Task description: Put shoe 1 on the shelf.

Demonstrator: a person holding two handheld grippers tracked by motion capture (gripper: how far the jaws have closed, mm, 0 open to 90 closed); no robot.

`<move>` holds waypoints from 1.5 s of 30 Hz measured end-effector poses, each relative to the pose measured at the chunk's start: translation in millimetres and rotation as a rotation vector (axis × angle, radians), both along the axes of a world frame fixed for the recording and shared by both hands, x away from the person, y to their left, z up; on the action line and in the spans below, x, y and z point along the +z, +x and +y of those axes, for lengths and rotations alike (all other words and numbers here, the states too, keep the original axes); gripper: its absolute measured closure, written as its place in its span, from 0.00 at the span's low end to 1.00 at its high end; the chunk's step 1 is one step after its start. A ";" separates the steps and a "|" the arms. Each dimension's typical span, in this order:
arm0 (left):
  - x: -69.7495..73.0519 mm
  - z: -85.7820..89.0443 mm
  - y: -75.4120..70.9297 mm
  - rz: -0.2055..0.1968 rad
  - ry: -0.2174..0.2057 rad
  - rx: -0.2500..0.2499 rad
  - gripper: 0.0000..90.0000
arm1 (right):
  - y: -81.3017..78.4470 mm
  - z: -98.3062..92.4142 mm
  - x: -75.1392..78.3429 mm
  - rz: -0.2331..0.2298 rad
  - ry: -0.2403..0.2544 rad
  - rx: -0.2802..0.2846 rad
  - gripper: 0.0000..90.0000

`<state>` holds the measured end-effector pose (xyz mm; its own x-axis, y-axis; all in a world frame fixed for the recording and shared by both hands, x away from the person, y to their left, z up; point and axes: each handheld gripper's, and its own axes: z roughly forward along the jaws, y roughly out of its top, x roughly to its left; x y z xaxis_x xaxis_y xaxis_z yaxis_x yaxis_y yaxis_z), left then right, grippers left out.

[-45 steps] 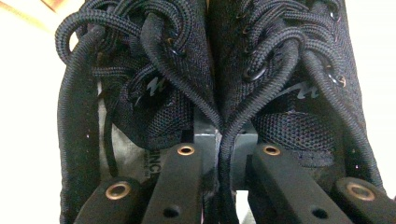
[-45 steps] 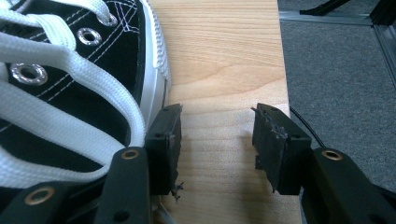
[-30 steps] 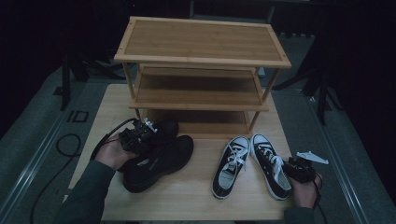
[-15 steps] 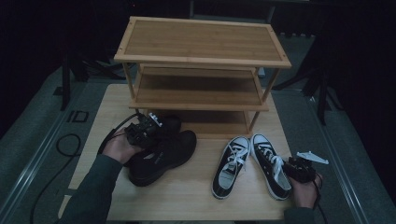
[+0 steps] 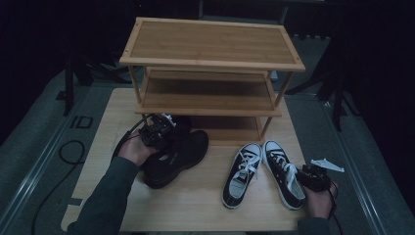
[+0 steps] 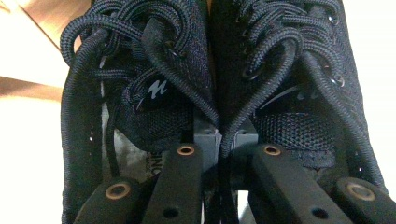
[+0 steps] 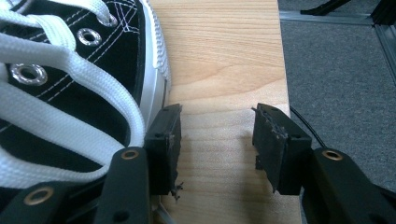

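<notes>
A pair of black lace-up shoes (image 5: 177,152) rests side by side on the wooden table (image 5: 195,205), toes toward the low shelf of the bamboo rack (image 5: 210,100). My left gripper (image 5: 159,131) is shut on their heel end. In the left gripper view its jaws pinch the two inner collars of the black shoes (image 6: 163,56) together, and my left gripper (image 6: 224,150) has laces hanging over it. Two black-and-white sneakers (image 5: 262,169) lie at the right. My right gripper (image 5: 313,177) stands open on the table beside the right-hand sneaker (image 7: 70,88); nothing is between the fingers of my right gripper (image 7: 217,140).
The three-tier rack stands at the back of the table, and its top and middle shelves are bare. The table's right edge (image 7: 285,93) runs close to my right gripper, with grey floor (image 7: 341,70) beyond. A cable (image 5: 68,152) loops on the floor at the left.
My left gripper has carried the black shoes forward and slightly right, toward the rack's lowest shelf. The right gripper and the sneakers have stayed put.
</notes>
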<state>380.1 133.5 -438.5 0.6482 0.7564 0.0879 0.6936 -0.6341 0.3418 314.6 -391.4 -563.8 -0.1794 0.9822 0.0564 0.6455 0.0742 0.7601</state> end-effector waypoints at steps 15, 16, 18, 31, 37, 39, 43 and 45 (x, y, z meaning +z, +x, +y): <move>-3.9 -19.6 10.2 -0.041 0.029 0.064 0.95 | 0.1 -0.2 0.1 0.001 0.001 0.001 0.57; -4.1 -20.0 10.9 -0.043 0.026 0.068 0.95 | 0.1 -0.2 0.1 0.001 0.001 0.001 0.57; -5.0 -22.3 11.3 -0.052 0.030 0.086 0.95 | 0.1 -0.2 0.1 0.001 0.001 0.001 0.57; -15.1 -57.6 10.2 -0.067 0.037 0.152 0.93 | 0.1 -0.1 0.0 0.001 0.000 0.001 0.57; -14.7 -66.5 10.3 -0.048 0.025 0.133 0.88 | 0.1 -0.2 0.0 0.001 0.000 0.001 0.57; -14.2 -65.9 10.9 -0.040 0.018 0.131 0.88 | 0.1 -0.2 0.0 0.001 0.000 0.001 0.57; -13.5 -61.7 12.9 -0.040 -0.010 0.160 0.94 | 0.1 -0.1 0.1 0.001 -0.001 0.001 0.57; -13.0 -59.8 14.8 -0.042 -0.032 0.184 0.95 | 0.1 0.0 0.1 0.001 0.000 0.001 0.57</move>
